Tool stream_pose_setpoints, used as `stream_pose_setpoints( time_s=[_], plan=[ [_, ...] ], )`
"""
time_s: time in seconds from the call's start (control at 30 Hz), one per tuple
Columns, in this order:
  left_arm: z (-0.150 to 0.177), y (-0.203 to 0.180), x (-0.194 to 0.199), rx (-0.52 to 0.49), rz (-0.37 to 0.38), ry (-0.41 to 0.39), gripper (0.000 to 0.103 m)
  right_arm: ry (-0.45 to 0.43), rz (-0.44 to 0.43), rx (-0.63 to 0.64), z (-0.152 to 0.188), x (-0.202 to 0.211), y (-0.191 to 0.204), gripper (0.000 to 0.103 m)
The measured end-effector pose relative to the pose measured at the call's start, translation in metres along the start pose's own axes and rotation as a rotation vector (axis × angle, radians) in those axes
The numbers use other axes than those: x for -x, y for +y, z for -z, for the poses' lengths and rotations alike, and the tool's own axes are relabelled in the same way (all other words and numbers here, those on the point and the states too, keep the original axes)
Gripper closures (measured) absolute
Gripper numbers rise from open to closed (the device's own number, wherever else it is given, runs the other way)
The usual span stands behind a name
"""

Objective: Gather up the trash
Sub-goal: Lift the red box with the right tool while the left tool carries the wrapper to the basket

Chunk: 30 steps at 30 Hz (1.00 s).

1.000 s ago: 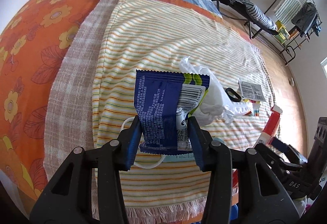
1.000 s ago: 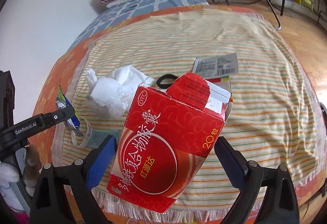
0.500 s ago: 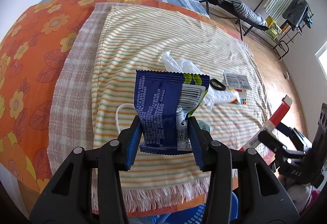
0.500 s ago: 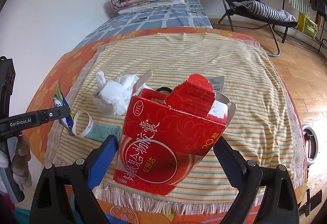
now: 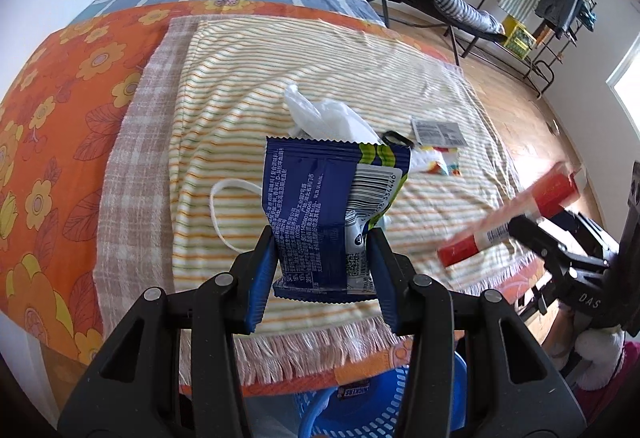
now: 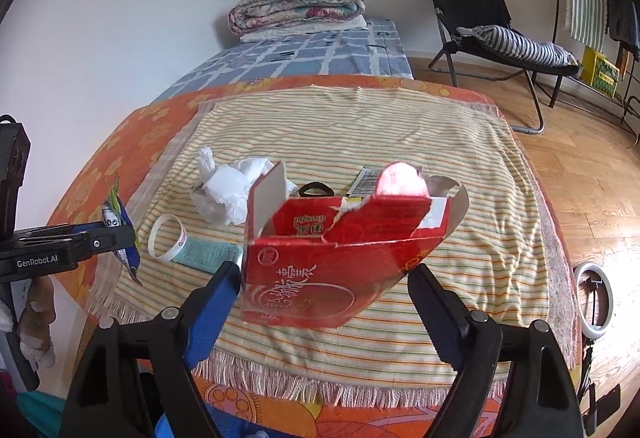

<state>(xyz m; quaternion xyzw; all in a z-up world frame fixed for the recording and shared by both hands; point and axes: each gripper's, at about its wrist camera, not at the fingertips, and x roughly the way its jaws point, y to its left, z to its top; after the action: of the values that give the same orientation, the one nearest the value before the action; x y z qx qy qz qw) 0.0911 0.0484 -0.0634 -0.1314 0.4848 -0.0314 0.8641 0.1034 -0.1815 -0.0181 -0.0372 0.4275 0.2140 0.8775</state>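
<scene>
Since a second ago both grippers have drawn back from the striped cloth [image 6: 400, 126] towards its fringed near edge, and a blue basket [image 5: 360, 406] now shows below the left gripper. The red box [image 6: 340, 258], upright and facing the right camera before, has tipped so that its torn open top shows.

The left gripper [image 5: 324, 262] points steeply down over the fringe, its blue pads clamped on the lower sides of a dark blue snack wrapper [image 5: 332, 214], which stands upright between them, printed back and barcode towards the camera, green-striped at its top right corner.

The right gripper [image 6: 324, 290] also tilts down. Its jaws are closing with the red box between them; the left pad is at the box's corner, the right pad stands a little off the slanted side, so a firm grip cannot be made out. The box is crumpled, with flaps bent up and a white inner lining showing.

Ahead of the grippers on the cloth lie crumpled white tissue [image 6: 228, 190], a white wristband [image 6: 166, 238] touching a teal packet [image 6: 208, 254], a black hair tie [image 6: 316, 190] and a barcoded label [image 5: 438, 132].
</scene>
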Motion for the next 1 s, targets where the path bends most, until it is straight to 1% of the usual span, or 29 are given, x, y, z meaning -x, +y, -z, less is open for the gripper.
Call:
stream_pose_setpoints(
  time_s=[0.03,0.07,0.13,0.27,0.33,0.4,0.43,0.47,0.5,0.53,0.63,0.7,0.73,0.83,0.9,1.0],
  plan=[
    [0.002,-0.003,0.000,-0.008,-0.001,0.003,0.057,0.003,-0.009,0.010,0.001,0.001,0.001,0.073],
    [0.005,-0.006,0.001,-0.017,-0.001,0.006,0.057,0.027,-0.017,0.024,0.001,-0.001,0.002,0.095],
    [0.009,-0.014,0.002,-0.039,-0.005,0.009,0.057,0.048,-0.032,0.026,0.004,-0.003,0.001,0.094],
    [0.016,-0.023,0.004,-0.062,-0.003,0.012,0.057,0.063,-0.024,0.017,0.009,-0.010,-0.008,0.094],
    [0.018,-0.027,0.005,-0.070,0.000,0.010,0.057,0.074,-0.048,-0.038,0.010,-0.013,-0.020,0.094],
    [0.019,-0.031,0.008,-0.083,0.002,0.005,0.057,0.112,-0.111,-0.143,0.010,-0.019,-0.040,0.086],
    [0.020,-0.033,0.009,-0.094,0.000,0.003,0.057,0.127,-0.135,-0.186,0.010,-0.021,-0.049,0.066],
    [0.021,-0.035,0.009,-0.103,-0.001,0.003,0.057,0.130,-0.144,-0.238,0.009,-0.022,-0.061,0.037],
    [0.022,-0.036,0.009,-0.108,0.000,0.007,0.057,0.118,-0.144,-0.266,0.011,-0.022,-0.068,0.026],
    [0.022,-0.036,0.008,-0.112,0.001,0.009,0.057,0.103,-0.137,-0.287,0.010,-0.021,-0.077,0.020],
    [0.023,-0.037,0.007,-0.120,0.004,0.016,0.057,0.099,-0.091,-0.312,-0.002,-0.024,-0.099,0.020],
    [0.022,-0.037,0.006,-0.117,0.006,0.020,0.057,0.108,-0.060,-0.324,-0.014,-0.032,-0.116,0.018],
    [0.021,-0.037,0.005,-0.116,0.007,0.022,0.057,0.124,-0.046,-0.325,-0.019,-0.038,-0.120,0.015],
    [0.019,-0.037,0.003,-0.112,0.011,0.025,0.057,0.190,0.022,-0.326,-0.031,-0.065,-0.137,0.015],
    [0.017,-0.037,0.001,-0.108,0.016,0.027,0.057,0.229,0.048,-0.329,-0.036,-0.081,-0.146,0.015],
    [0.016,-0.037,-0.001,-0.104,0.020,0.029,0.057,0.251,0.053,-0.391,-0.043,-0.101,-0.159,0.015]
  ],
)
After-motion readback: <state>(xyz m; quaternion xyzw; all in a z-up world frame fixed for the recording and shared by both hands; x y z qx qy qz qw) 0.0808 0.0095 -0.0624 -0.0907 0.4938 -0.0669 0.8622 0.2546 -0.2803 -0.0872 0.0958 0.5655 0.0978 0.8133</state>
